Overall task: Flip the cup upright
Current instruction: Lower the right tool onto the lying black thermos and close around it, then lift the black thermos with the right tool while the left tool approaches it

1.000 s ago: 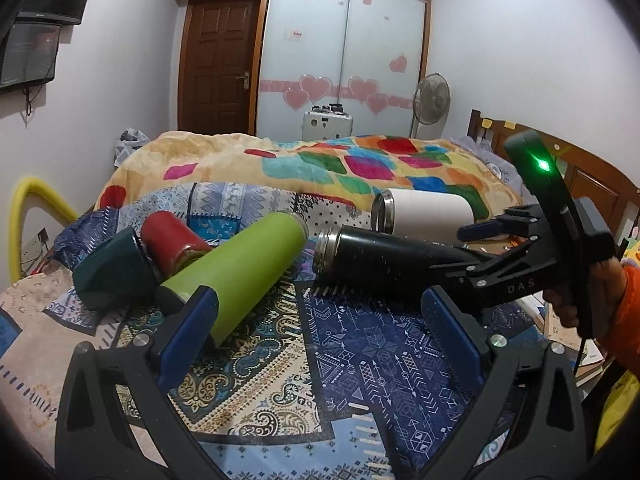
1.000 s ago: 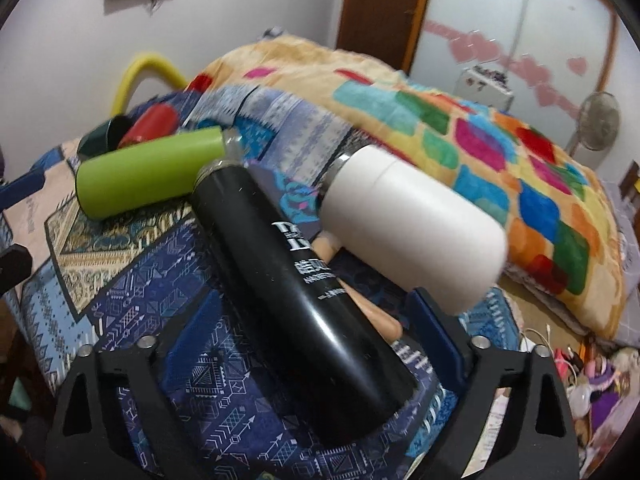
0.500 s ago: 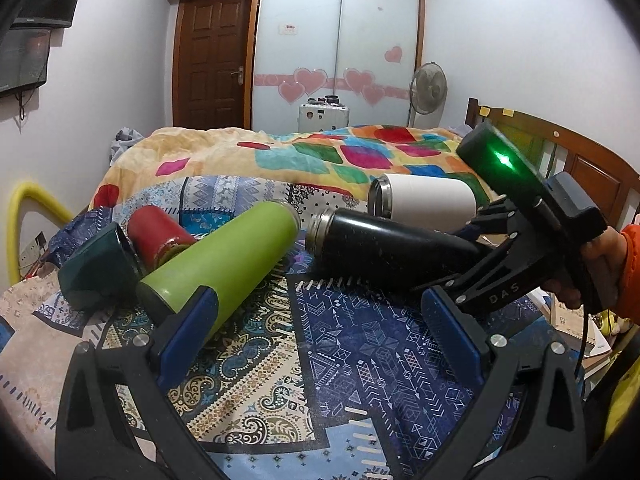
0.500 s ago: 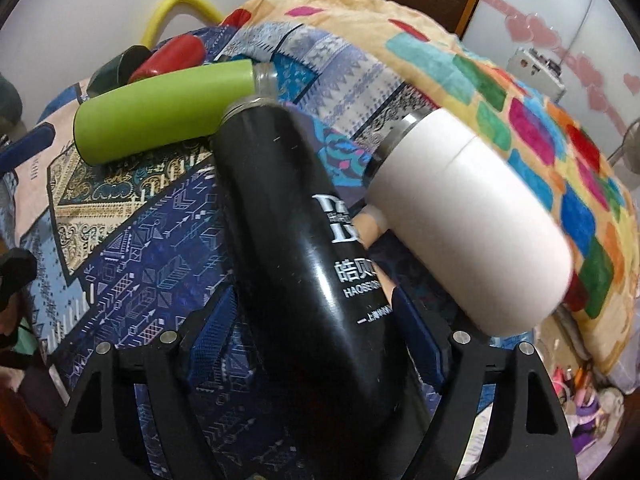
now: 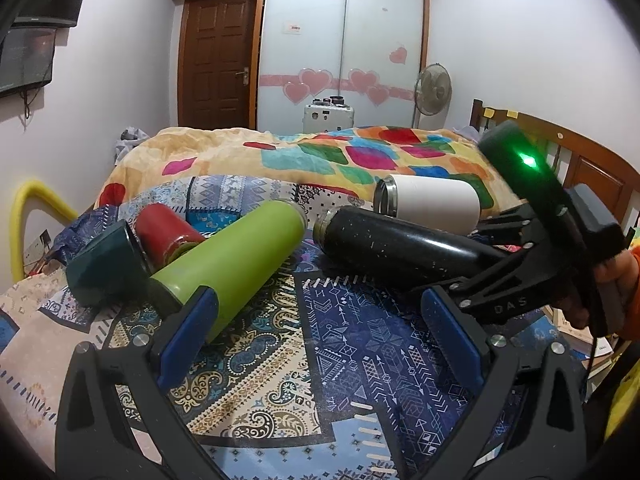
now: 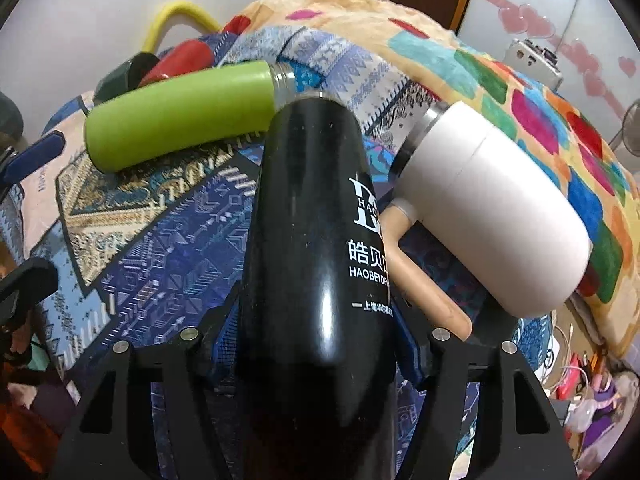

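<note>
Right gripper was clamped around the base end of a black flask, its blue pads pressed against both sides of the body. Seen from the left wrist camera, that same right gripper reached in from the right edge, a green light glowing on top of it. The black flask lay on its side on a blue patterned blanket, its open mouth pointing away from the right gripper.

Left gripper hovered over the blanket with its jaws spread wide and nothing between them.

Ahead and left of the right gripper lay a green flask, also on its side, its neck just beside the black flask's mouth. Past the green flask lay a red cup and a dark green cup, both tipped over. Ahead and right of the right gripper, a white mug with a wooden handle lay on its side just beside the black flask, in front of a multicoloured quilt.
</note>
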### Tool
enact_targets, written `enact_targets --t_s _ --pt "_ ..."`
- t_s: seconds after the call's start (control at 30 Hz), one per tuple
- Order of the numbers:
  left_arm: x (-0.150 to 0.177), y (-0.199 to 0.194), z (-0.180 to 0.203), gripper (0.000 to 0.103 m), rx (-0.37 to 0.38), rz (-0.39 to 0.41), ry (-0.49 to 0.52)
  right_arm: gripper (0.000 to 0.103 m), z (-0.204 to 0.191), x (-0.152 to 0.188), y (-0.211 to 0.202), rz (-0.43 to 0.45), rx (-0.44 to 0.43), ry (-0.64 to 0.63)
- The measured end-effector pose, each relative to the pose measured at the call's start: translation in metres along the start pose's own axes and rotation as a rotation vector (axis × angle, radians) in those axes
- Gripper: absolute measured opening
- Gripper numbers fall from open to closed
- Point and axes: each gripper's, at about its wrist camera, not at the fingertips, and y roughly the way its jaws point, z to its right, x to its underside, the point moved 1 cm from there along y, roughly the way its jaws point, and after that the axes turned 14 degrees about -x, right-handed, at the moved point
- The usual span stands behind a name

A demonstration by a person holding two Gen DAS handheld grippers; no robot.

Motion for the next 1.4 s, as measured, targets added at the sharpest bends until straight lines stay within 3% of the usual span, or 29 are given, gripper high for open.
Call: enact_targets --t_s 0.4,0.83,1.1,1.4 --pt "-0.01 -0.038 -0.016 0.103 -0.015 0.052 -0.033 0.061 -0.031 0.0 -0.042 0.139 0.028 -0.015" --pt "-0.02 -0.098 -0.034 0.103 -0.032 0.132 -0.041 0.061 -0.094 0.014 -0.094 0.307 0.059 -0.084" --pt "-0.011 -0.114 -0.042 0.103 -0.043 0.127 -0.042 0.061 -0.11 0.031 -0.08 0.332 0.028 -0.061" --pt "-0.001 -0.109 -0.049 0.103 -0.051 0.095 -0.032 0.061 -0.107 0.043 -0.036 0.298 -0.023 0.0"
